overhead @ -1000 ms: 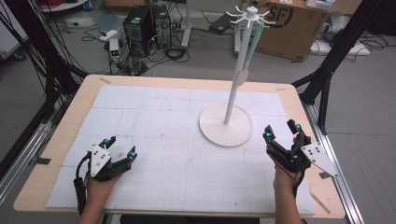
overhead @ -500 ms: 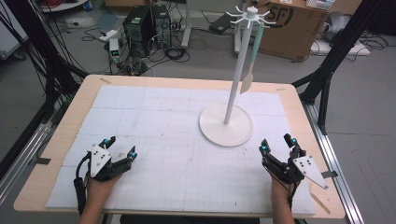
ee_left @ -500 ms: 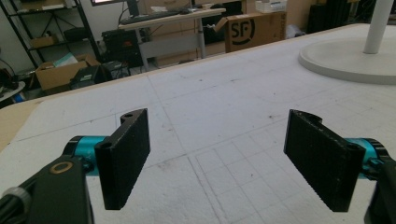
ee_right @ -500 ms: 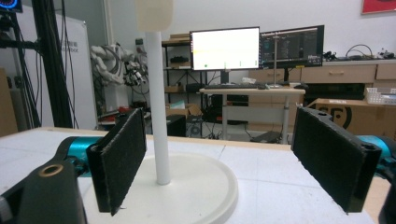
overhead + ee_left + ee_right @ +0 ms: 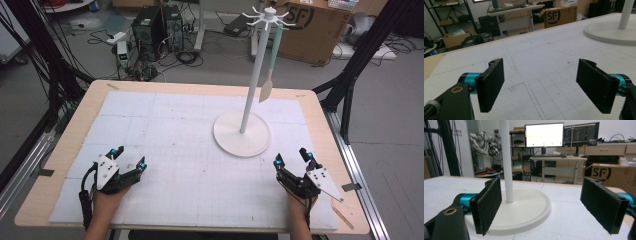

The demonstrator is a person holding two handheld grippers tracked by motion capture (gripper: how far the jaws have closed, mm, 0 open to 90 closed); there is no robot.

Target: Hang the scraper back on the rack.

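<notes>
A white stand (image 5: 242, 134) with a round base and a tall pole rises right of the table's middle. From one hook of its spoked top hangs a pale green spatula (image 5: 270, 65) with a beige blade. My left gripper (image 5: 129, 158) rests open on the white mat at the front left, nothing between its jaws (image 5: 540, 85). At the front right my right gripper (image 5: 291, 158) is open too, just in front of the stand's base (image 5: 524, 210), with the pole (image 5: 507, 162) seen past its left jaw.
A white gridded mat (image 5: 165, 130) covers most of the wooden table (image 5: 60, 165). Metal rails run along both sides of the table. Beyond the far edge are computers, cables and cardboard boxes (image 5: 312, 25) on the floor.
My right gripper has drawn back from beside the stand's base toward the front edge and settled on the mat. The left gripper has stayed put.
</notes>
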